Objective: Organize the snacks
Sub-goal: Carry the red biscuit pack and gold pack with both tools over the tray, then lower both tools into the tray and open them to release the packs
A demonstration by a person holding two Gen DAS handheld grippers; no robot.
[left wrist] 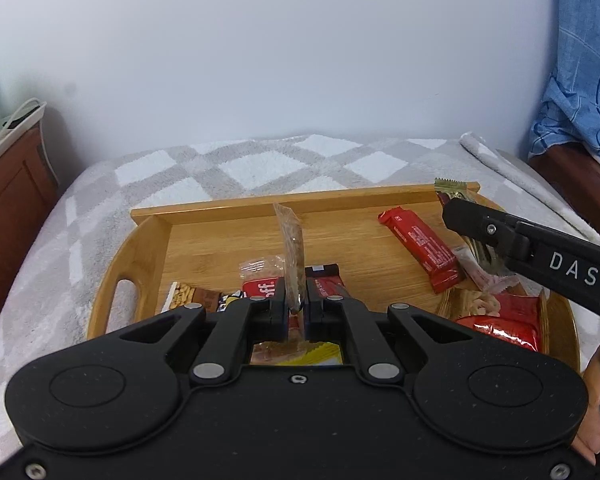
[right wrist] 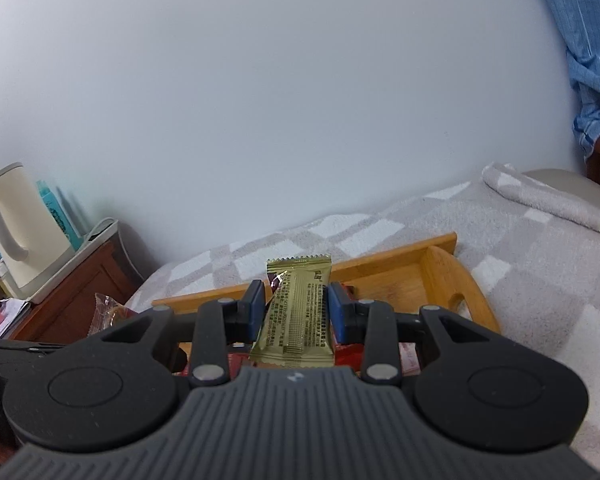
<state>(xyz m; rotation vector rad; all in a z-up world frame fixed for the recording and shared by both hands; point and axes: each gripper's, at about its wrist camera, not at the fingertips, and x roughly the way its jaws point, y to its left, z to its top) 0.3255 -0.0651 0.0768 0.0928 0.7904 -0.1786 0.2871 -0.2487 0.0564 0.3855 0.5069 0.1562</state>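
Note:
My left gripper [left wrist: 298, 304] is shut on a clear-wrapped brown snack bar [left wrist: 293, 248] that stands upright above the wooden tray [left wrist: 228, 210]. My right gripper [right wrist: 296, 304] is shut on a gold-wrapped snack [right wrist: 298, 308], held above the tray's right part [right wrist: 400, 276]. In the left wrist view the right gripper [left wrist: 456, 216] shows at the right with the gold snack [left wrist: 452, 189] sticking out. A long red bar [left wrist: 420, 248] lies on the tray floor. Several snacks lie near my left fingers, including a nut bar [left wrist: 188, 294] and a red packet [left wrist: 260, 288].
A small round basket [left wrist: 544, 312] at the tray's right holds red packets [left wrist: 504, 330]. The tray sits on a grey and white checked blanket [left wrist: 260, 164]. A wooden cabinet [right wrist: 72, 300] with a cream kettle [right wrist: 16, 232] stands at left. Blue cloth [left wrist: 580, 80] hangs at right.

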